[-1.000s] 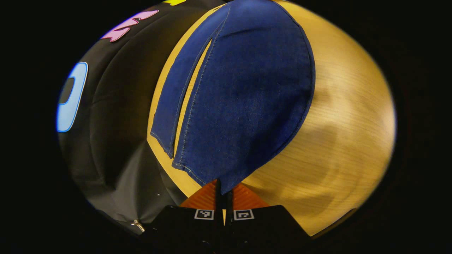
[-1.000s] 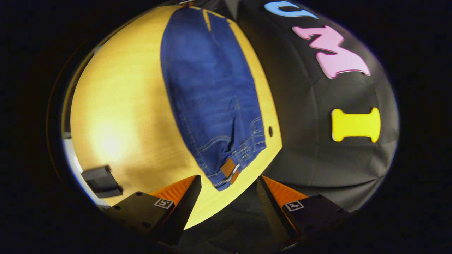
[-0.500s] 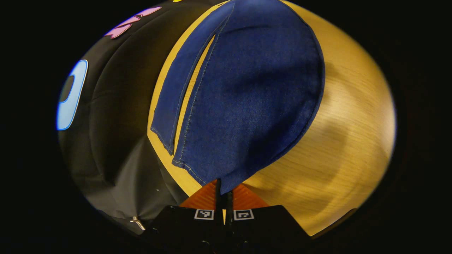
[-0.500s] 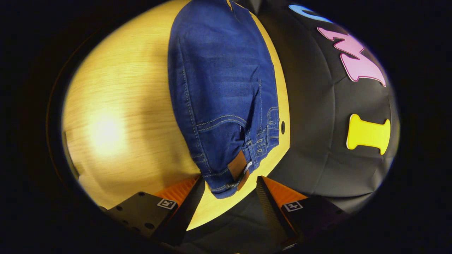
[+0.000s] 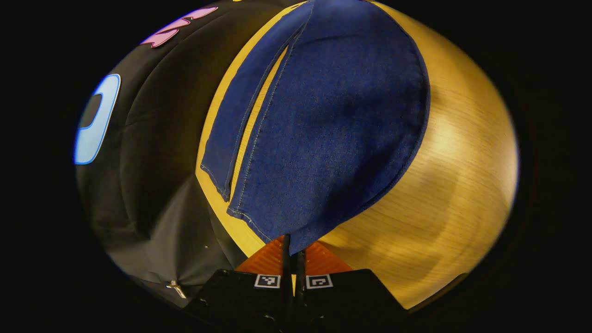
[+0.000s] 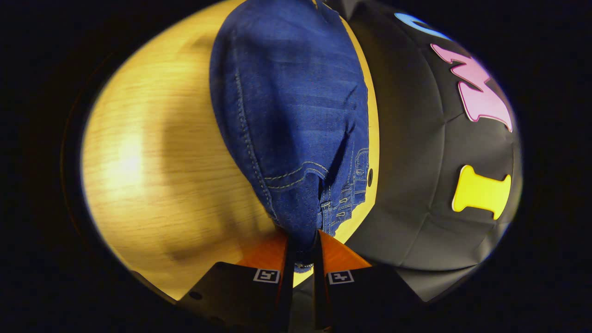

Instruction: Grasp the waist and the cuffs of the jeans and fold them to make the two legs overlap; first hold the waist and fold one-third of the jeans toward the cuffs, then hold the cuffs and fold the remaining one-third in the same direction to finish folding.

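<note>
1. The left gripper (image 5: 293, 247) is pinching a cuff corner (image 5: 292, 240) of the jeans (image 5: 323, 125); the right gripper (image 6: 303, 245) is clamping the waist (image 6: 303, 231).
2. The jeans are lying flat along the far edge of the wooden table (image 5: 453, 185), beside the black cloth wall (image 5: 152, 162).
3. Judging the leg-overlap fold is starting: both hands should be lifting together, keeping denim taut, aligning seams.
4. Counting: one pair of jeans, two legs showing, two grippers.
</note>
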Demonstrator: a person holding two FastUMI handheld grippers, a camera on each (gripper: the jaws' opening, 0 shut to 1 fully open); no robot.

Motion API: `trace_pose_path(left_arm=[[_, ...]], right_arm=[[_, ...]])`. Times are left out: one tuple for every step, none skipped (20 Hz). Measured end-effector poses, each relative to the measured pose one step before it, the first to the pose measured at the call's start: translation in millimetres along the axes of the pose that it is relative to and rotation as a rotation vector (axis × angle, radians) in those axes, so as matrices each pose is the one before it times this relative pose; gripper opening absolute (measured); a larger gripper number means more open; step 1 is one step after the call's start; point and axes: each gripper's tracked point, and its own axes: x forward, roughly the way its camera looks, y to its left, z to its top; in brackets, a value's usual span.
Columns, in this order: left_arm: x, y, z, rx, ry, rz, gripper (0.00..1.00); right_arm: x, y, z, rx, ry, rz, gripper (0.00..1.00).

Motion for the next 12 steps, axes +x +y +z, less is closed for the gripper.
trace_pose_path(left_arm=[[0.01, -0.72, 0.7, -0.01565, -0.00421, 0.00687, 0.06], [-0.21, 0.46, 0.58, -0.01391, -0.00297, 0.00661, 0.06], [0.53, 0.15, 0.67, -0.01304, -0.00264, 0.00451, 0.06], [-0.6, -0.21, -1.75, -0.01583, 0.00024, 0.00176, 0.06], [-0.2, -0.76, 0.28, -0.021, 0.00187, -0.00171, 0.06], [-0.3, -0.74, -0.6, -0.01266, 0.00551, -0.00961, 0.06], [-0.97, -0.38, 0.86, -0.01668, 0.01289, -0.01939, 0.06], [-1.4, -1.88, 1.38, -0.04053, 0.01569, -0.0334, 0.06], [-4.89, 1.43, 6.14, -0.05684, -0.00922, -0.02797, 0.06], [-2.33, 4.72, 6.42, -0.07519, -0.01792, -0.02513, 0.06], [-1.29, 3.23, 1.03, -0.0904, -0.01548, -0.02154, 0.02], [-2.35, 3.42, 7.45, -0.10695, -0.0188, -0.03007, 0.06]], right_arm=[[1.65, 1.66, 0.17, 0.0021, -0.0085, 0.0131, 0.11], [-0.04, 1.98, 0.0, 0.03385, -0.0074, 0.03434, 0.09], [-1.0, 1.56, -1.05, 0.02619, -0.00483, 0.03759, 0.07], [0.84, 1.53, 0.8, -0.001, -0.00932, 0.0266, 0.06], [-4.63, -2.15, 1.71, -0.02914, -0.00473, 0.00747, 0.07], [-3.31, -2.4, 0.68, -0.0321, -0.00107, 0.00203, 0.06], [-6.62, -2.47, -1.38, -0.01241, 0.00287, -0.00218, 0.06], [-6.52, -5.91, 0.08, 0.02021, -0.00091, -0.00672, 0.06], [-6.02, -9.29, -0.3, 0.04136, 0.0012, -0.01015, 0.06], [-7.38, -9.63, 0.82, 0.06018, -0.00126, -0.00143, 0.06], [-3.75, -12.45, 2.13, 0.08692, -0.00213, -0.00406, 0.06], [-2.91, -16.37, 5.14, 0.10612, -0.01131, -0.01726, 0.06]])
